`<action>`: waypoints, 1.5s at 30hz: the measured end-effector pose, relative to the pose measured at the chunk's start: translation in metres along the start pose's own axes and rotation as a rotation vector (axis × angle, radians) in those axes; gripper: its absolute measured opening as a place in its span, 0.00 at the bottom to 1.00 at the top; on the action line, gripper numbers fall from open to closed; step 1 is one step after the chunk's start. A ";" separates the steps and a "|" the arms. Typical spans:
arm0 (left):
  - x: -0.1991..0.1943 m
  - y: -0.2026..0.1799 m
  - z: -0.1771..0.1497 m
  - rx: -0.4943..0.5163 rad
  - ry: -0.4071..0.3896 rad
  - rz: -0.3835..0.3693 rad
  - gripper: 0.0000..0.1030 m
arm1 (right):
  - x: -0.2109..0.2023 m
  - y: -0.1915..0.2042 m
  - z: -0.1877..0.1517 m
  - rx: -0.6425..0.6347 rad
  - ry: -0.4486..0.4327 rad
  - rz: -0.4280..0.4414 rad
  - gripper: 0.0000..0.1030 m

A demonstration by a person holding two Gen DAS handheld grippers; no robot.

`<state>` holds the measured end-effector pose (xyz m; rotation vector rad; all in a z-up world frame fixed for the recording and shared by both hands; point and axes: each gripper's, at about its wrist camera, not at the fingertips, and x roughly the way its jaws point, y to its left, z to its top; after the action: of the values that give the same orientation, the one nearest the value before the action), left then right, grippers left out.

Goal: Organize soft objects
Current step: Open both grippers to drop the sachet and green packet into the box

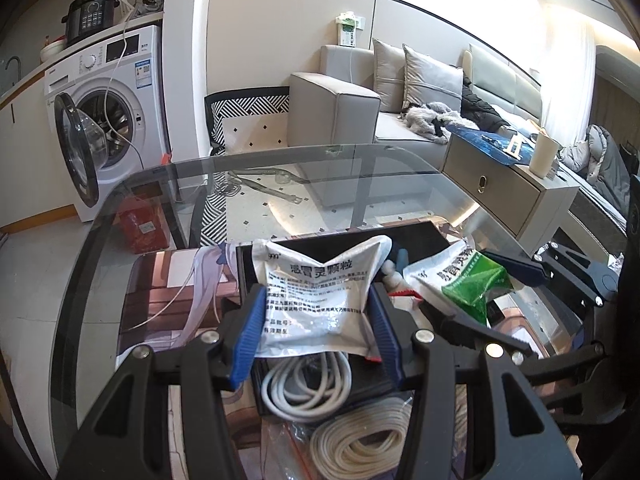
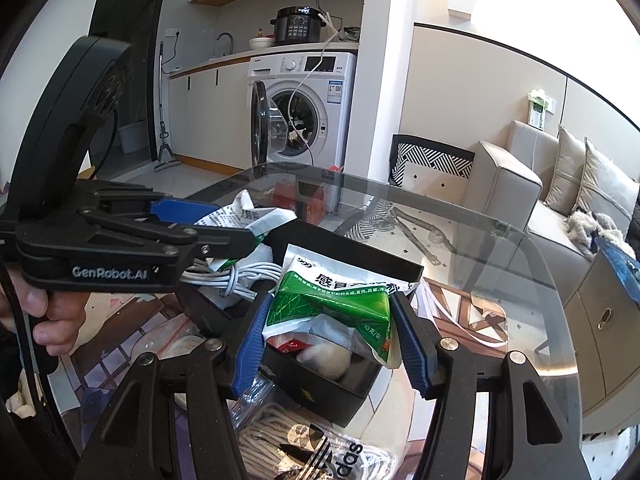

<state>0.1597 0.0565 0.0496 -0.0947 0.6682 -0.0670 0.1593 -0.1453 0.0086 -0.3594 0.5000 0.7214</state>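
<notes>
1. Two medicine sachets are seen held above the round smoked-glass table (image 1: pixel 360 160), on which a black rectangular plastic tray (image 2: pixel 360 258) stands.
2. The white printed foil sachet (image 1: pixel 316 300) is clenched by the left gripper (image 1: pixel 316 320), its long axis running far to near, with a coiled white cable (image 1: pixel 304 384) below it.
3. The green-and-white foil sachet (image 2: pixel 332 300) is clenched by the right gripper (image 2: pixel 332 332), directly over the tray's near right corner; a lowering is judged to be what remains.

Both wrist views close, angled down; share black tray (image 1: pixel 420 236).
</notes>
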 end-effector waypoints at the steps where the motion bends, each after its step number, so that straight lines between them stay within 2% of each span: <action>1: 0.002 0.000 0.001 0.001 0.004 0.001 0.49 | 0.001 0.000 0.001 -0.005 -0.001 0.001 0.57; 13: 0.021 0.003 0.003 0.022 0.036 0.016 0.50 | 0.020 0.000 0.007 -0.030 0.013 -0.013 0.59; 16: 0.021 0.003 0.003 0.026 0.040 0.013 0.53 | 0.019 -0.001 0.007 -0.037 0.005 -0.010 0.75; 17: 0.021 0.003 0.002 0.025 0.040 0.009 0.54 | 0.016 -0.002 0.006 -0.038 -0.008 -0.019 0.84; 19: 0.021 0.003 0.002 0.020 0.043 0.000 0.57 | 0.009 -0.005 0.005 -0.031 -0.023 -0.026 0.87; 21: 0.019 0.002 0.002 0.023 0.044 -0.016 0.66 | 0.003 -0.007 0.003 -0.021 -0.026 -0.032 0.89; 23: 0.016 -0.002 0.000 0.040 0.034 -0.026 0.68 | -0.005 -0.012 -0.001 -0.002 -0.032 -0.050 0.91; 25: 0.012 -0.006 -0.001 0.053 0.027 -0.017 0.84 | -0.013 -0.015 -0.004 0.019 -0.036 -0.056 0.95; 26: 0.010 -0.007 -0.002 0.053 0.018 -0.010 0.96 | -0.018 -0.018 -0.007 0.032 -0.038 -0.059 0.97; 27: 0.008 -0.007 -0.002 0.053 0.008 -0.007 1.00 | -0.023 -0.020 -0.010 0.043 -0.039 -0.064 0.98; 36: -0.018 -0.003 -0.014 0.046 -0.031 0.020 1.00 | -0.043 -0.032 -0.034 0.123 0.012 -0.067 0.99; 45: -0.028 0.007 -0.041 0.027 0.000 0.040 1.00 | -0.039 -0.028 -0.054 0.125 0.097 -0.041 0.99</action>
<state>0.1132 0.0629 0.0341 -0.0554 0.6693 -0.0371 0.1375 -0.2116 -0.0110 -0.2875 0.6253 0.6319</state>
